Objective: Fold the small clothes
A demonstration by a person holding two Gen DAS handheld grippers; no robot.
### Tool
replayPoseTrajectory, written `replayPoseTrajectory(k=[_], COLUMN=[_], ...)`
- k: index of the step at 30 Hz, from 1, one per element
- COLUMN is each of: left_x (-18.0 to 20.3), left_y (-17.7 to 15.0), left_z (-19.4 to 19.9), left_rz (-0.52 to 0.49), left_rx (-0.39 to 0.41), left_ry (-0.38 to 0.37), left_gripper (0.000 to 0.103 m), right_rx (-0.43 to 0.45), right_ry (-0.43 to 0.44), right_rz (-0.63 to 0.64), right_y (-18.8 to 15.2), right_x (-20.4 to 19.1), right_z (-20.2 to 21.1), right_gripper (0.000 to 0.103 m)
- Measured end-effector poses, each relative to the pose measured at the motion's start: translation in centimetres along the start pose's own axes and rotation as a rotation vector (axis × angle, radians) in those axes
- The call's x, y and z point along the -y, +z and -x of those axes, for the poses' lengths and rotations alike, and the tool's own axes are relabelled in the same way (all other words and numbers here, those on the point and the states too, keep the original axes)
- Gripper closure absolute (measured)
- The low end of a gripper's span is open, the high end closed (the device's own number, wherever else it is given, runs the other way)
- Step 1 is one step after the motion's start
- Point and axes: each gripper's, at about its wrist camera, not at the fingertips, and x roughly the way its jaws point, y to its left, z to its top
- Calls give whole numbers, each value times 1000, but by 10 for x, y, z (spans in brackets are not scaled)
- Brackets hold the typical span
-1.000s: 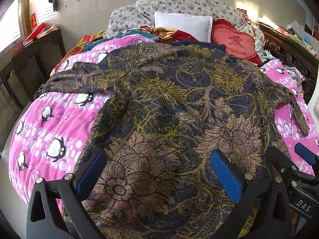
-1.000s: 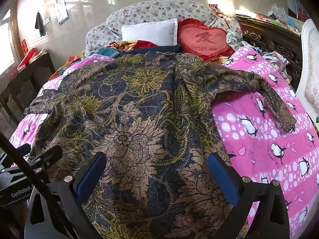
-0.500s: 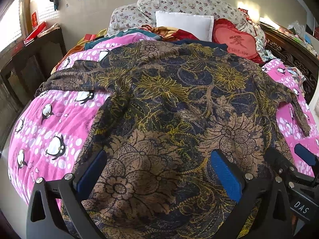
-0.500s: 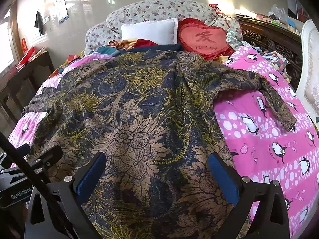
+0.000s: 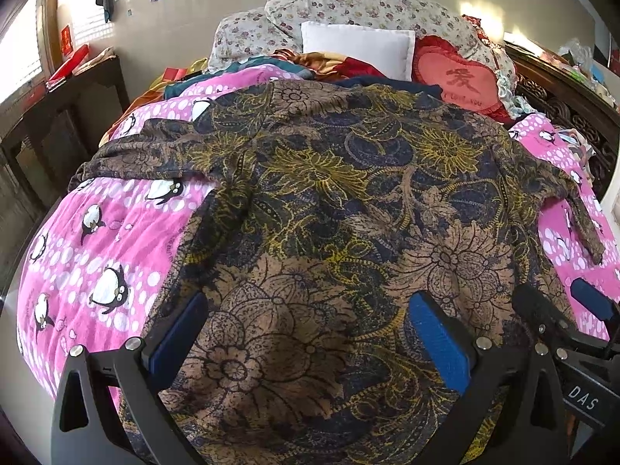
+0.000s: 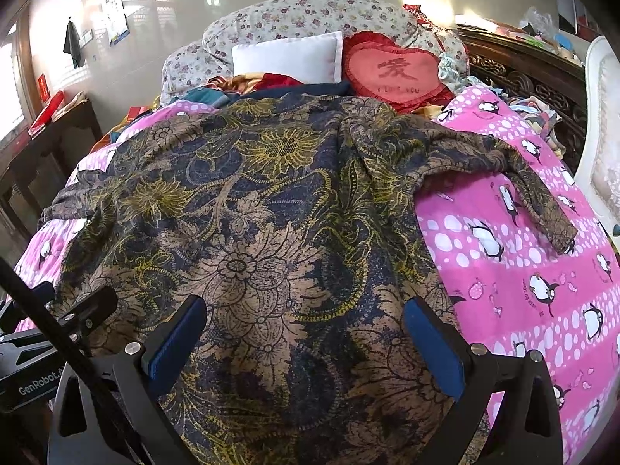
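Both grippers have eased back slightly; floral blouse [image 5: 329,232] barely shifted, spread flat on pink penguin quilt [image 5: 100,255], sleeves out to both sides. Left gripper [image 5: 306,333] and right gripper [image 6: 302,329] hover over its near hem, fingers spread wide, grasping nothing.

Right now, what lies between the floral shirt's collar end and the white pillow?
In both wrist views, bunched clothes in dark blue, red, gold and teal lie between the floral shirt and the white pillow.
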Motion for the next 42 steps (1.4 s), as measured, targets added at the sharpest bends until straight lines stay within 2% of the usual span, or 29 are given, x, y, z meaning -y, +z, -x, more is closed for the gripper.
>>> replayPoseTrajectory(k=[36, 42], left_x=[-7, -34], left_y=[5, 18], left_z=[-14, -16], left_rz=[19, 82], left_rx=[-20, -42], left_ry=[3, -52], left_gripper=[0, 0], right_rx=[-19, -14], right_ry=[-19, -7], right_rz=[15, 87], right_y=[7, 16], right_x=[-7, -25], right_z=[-16, -17], right_gripper=[0, 0])
